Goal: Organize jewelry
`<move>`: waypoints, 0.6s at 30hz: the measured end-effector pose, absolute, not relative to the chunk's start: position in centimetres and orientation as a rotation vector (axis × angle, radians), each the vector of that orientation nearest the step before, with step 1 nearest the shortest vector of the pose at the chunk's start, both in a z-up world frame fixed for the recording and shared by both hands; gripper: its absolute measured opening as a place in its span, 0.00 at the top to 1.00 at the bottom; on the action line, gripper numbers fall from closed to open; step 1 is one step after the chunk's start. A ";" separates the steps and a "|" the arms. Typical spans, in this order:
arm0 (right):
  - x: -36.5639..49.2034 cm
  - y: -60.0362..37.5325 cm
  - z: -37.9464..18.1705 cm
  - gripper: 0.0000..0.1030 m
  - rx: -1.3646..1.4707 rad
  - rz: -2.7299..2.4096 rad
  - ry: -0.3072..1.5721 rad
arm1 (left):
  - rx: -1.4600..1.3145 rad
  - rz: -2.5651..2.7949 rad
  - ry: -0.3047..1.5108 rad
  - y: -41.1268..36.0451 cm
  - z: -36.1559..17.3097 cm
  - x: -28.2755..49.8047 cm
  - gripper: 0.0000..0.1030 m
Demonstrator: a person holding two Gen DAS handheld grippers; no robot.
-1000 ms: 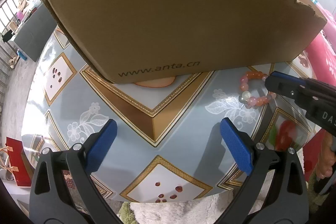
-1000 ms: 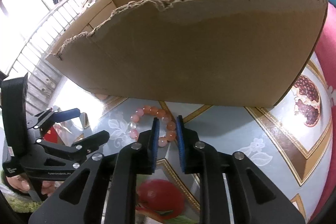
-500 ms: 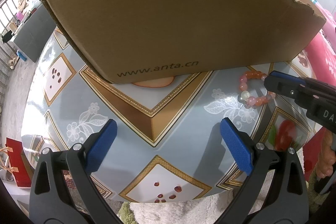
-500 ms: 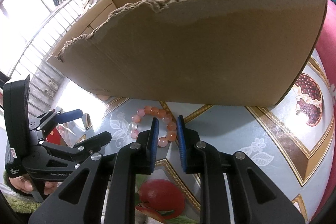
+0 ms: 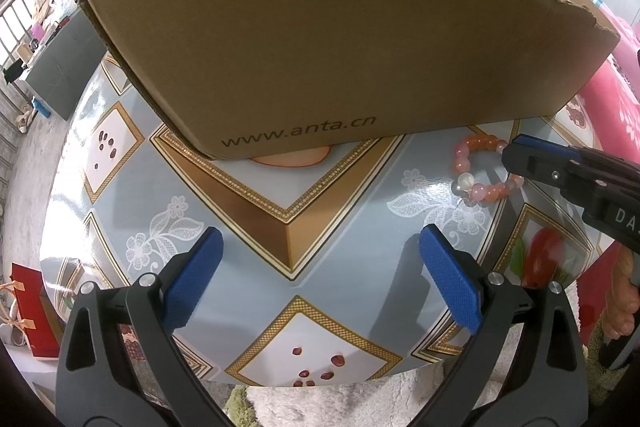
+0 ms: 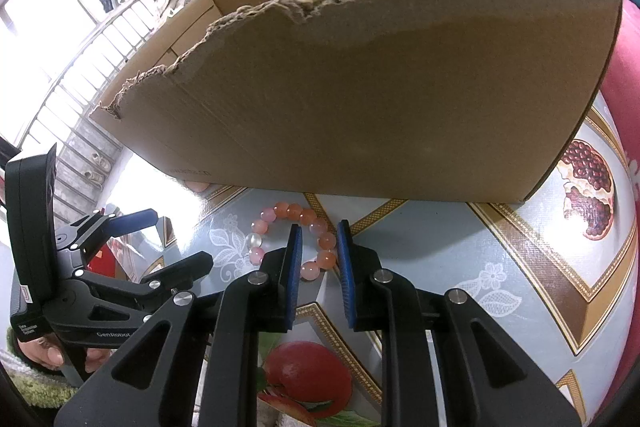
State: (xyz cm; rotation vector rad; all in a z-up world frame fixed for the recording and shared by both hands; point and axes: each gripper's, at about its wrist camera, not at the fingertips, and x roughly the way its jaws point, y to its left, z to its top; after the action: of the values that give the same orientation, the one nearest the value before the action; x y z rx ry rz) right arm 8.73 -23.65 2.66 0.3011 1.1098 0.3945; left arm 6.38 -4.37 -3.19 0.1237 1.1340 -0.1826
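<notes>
Pink and orange beads form a bracelet (image 6: 294, 239) that lies on the patterned table (image 6: 440, 247), just in front of the torn cardboard box (image 6: 380, 99). The right gripper (image 6: 319, 233) has narrow jaws around the bracelet's right side, but I cannot tell if the pads press the beads. The left gripper (image 5: 320, 259) is spread wide and holds nothing.
</notes>
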 end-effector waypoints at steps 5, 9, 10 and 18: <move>8.8 -23.7 2.6 0.82 0.302 0.394 1.108 | 0.124 -0.183 1.134 -4.3 -3.2 6.4 0.08; 8.8 -23.7 2.6 0.82 0.301 0.394 1.107 | 0.124 -0.183 1.133 -4.3 -3.2 6.4 0.08; 8.7 -23.7 2.6 0.82 0.301 0.393 1.106 | 0.125 -0.184 1.132 -4.2 -3.2 6.4 0.08; 8.7 -23.7 2.8 0.82 0.287 0.387 1.099 | 0.133 -0.249 1.082 -4.4 -2.9 6.1 0.08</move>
State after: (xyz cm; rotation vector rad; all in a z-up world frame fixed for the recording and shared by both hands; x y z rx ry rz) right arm 8.70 -23.71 2.77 0.2868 1.0990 0.3865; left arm 6.06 -4.45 -2.94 0.1328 1.0825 -0.2486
